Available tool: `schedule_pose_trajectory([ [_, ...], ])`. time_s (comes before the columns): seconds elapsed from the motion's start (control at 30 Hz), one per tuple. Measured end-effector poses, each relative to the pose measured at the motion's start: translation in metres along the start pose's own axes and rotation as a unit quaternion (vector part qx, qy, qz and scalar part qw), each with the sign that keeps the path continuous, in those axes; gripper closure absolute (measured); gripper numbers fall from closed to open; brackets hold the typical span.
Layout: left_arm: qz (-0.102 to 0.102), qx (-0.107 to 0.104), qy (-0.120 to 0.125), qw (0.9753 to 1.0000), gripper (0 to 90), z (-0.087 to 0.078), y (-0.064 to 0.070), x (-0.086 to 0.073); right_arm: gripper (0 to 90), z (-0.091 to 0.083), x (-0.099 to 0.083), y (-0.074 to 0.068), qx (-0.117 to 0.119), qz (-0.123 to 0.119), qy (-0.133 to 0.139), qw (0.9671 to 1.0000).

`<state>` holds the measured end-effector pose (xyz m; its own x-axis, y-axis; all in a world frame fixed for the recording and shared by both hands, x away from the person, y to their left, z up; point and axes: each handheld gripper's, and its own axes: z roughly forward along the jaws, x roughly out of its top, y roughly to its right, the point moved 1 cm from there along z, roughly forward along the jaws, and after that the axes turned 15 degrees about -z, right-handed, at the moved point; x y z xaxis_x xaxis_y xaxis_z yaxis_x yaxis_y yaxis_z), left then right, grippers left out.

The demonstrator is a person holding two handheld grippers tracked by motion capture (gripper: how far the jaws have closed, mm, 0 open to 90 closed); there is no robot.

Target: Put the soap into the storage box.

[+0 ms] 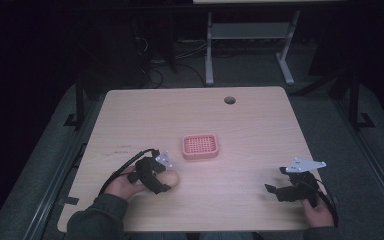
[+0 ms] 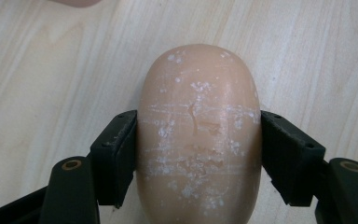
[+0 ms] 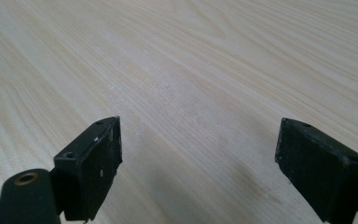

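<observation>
the pale wooden table point(image 1: 240, 125) is seen from the high view with wide bare stretches on every side of the work: open board lies toward the far edge, where a round cable hole point(image 1: 230, 100) is cut, and more open board lies between the two hands. the near edge runs just below both forearms. dark grey carpet is seen around the table, and the legs of a second desk point(image 1: 250, 30) stand well beyond the far edge in a dim room.

a pink perforated soap dish point(image 1: 199, 146) is set near the middle of the table, just beyond the left hand and well apart from the right one.

the soap bar point(image 2: 199, 135), tan, rounded and flecked with white scuffs, is clamped across its width by the left gripper point(image 2: 199, 154); both black jaws are pressed against its sides in the left gripper view. in the high view the soap bar point(image 1: 172, 178) is seen low at the table, near the front left, just short of the dish; whether it rests on the wood cannot be told.

the right gripper point(image 1: 282, 187) is held near the front right edge, its jaws spread wide with only bare wood grain between them in the right gripper view.
</observation>
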<state>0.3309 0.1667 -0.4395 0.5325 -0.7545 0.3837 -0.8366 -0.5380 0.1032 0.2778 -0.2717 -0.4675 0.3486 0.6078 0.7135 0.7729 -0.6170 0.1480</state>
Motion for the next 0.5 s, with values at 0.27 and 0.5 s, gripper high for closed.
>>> schedule_pose_trajectory([
  [0.27, 0.003, 0.001, 0.002, 1.0, 32.4, -0.003, -0.002, 0.008, 14.1, -0.001, 0.0, -0.001, 0.002, 0.004, 0.002, 1.0],
  [0.5, 0.007, 0.002, -0.002, 1.0, 32.4, -0.006, -0.004, 0.016, 14.1, -0.001, 0.0, 0.0, 0.003, 0.001, 0.003, 1.0],
])
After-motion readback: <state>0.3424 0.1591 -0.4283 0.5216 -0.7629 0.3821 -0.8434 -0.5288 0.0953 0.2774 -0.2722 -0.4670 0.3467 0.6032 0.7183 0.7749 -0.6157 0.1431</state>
